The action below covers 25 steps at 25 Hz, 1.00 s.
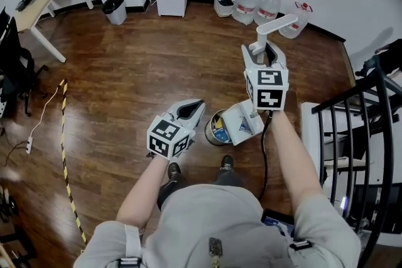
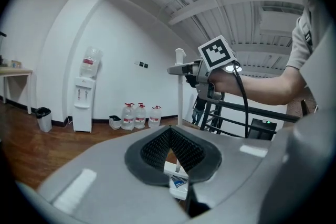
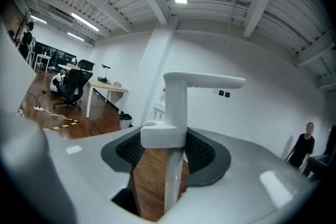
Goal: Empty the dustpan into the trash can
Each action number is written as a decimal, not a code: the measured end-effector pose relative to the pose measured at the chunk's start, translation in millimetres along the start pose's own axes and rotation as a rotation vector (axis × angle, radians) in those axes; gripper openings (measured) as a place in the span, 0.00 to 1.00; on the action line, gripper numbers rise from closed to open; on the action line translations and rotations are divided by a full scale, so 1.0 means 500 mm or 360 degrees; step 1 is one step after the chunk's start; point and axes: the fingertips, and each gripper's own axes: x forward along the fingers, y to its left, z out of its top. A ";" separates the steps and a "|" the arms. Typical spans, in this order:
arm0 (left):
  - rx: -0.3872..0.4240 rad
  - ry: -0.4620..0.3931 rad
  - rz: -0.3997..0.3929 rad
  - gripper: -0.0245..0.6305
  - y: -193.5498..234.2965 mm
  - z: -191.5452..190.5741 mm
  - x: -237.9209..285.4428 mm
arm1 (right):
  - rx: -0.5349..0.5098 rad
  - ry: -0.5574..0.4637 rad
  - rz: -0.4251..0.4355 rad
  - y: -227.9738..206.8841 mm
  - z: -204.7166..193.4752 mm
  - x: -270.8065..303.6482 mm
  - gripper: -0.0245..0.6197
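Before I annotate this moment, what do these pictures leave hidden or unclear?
Trash can: in the head view the dustpan covers its right side, and its contents are too small to identify.
Whether debris remains in the dustpan: too small in the head view; the left gripper view shows only a sliver of it past its own jaws.
The rest of the dustpan: in the right gripper view that gripper's body hides it; only the handle shows.

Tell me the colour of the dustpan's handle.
The long plastic dustpan handle is white, clearest in the right gripper view.
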 end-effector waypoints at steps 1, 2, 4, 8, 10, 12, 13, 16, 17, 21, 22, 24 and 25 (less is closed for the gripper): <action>-0.0003 -0.0006 -0.0014 0.04 0.017 0.002 -0.020 | -0.0027 0.0008 0.0002 0.027 0.009 0.009 0.37; -0.0005 -0.0010 -0.0026 0.04 0.033 0.004 -0.039 | -0.0053 0.0019 0.0004 0.054 0.016 0.019 0.37; -0.0008 -0.0006 -0.0048 0.04 0.058 0.004 -0.075 | -0.0099 0.0051 0.0009 0.100 0.024 0.038 0.37; -0.0011 -0.0022 -0.0032 0.04 0.092 0.010 -0.136 | -0.0166 0.0098 0.0013 0.164 0.031 0.073 0.37; -0.0033 -0.0035 0.0005 0.04 0.112 0.009 -0.164 | -0.0191 0.0106 0.0009 0.193 0.034 0.086 0.37; -0.0057 -0.0034 0.0030 0.04 0.126 0.001 -0.189 | -0.0214 0.0114 0.0002 0.221 0.032 0.094 0.37; -0.0064 -0.0031 0.0040 0.04 0.130 -0.003 -0.200 | -0.0226 0.0117 0.0002 0.235 0.031 0.097 0.37; -0.0073 -0.0024 0.0066 0.04 0.143 -0.008 -0.227 | -0.0255 0.0120 0.0025 0.276 0.033 0.108 0.37; -0.0074 -0.0024 0.0073 0.04 0.147 -0.009 -0.235 | -0.0262 0.0120 0.0035 0.287 0.033 0.112 0.37; -0.0066 -0.0019 0.0089 0.04 0.168 -0.012 -0.263 | -0.0290 0.0107 0.0050 0.322 0.039 0.121 0.37; -0.0065 -0.0015 0.0087 0.04 0.173 -0.015 -0.269 | -0.0296 0.0106 0.0047 0.328 0.040 0.120 0.37; -0.0068 -0.0008 0.0073 0.04 0.182 -0.021 -0.275 | -0.0302 0.0109 0.0043 0.335 0.039 0.117 0.37; -0.0072 -0.0008 0.0063 0.04 0.186 -0.023 -0.275 | -0.0303 0.0109 0.0042 0.336 0.039 0.115 0.37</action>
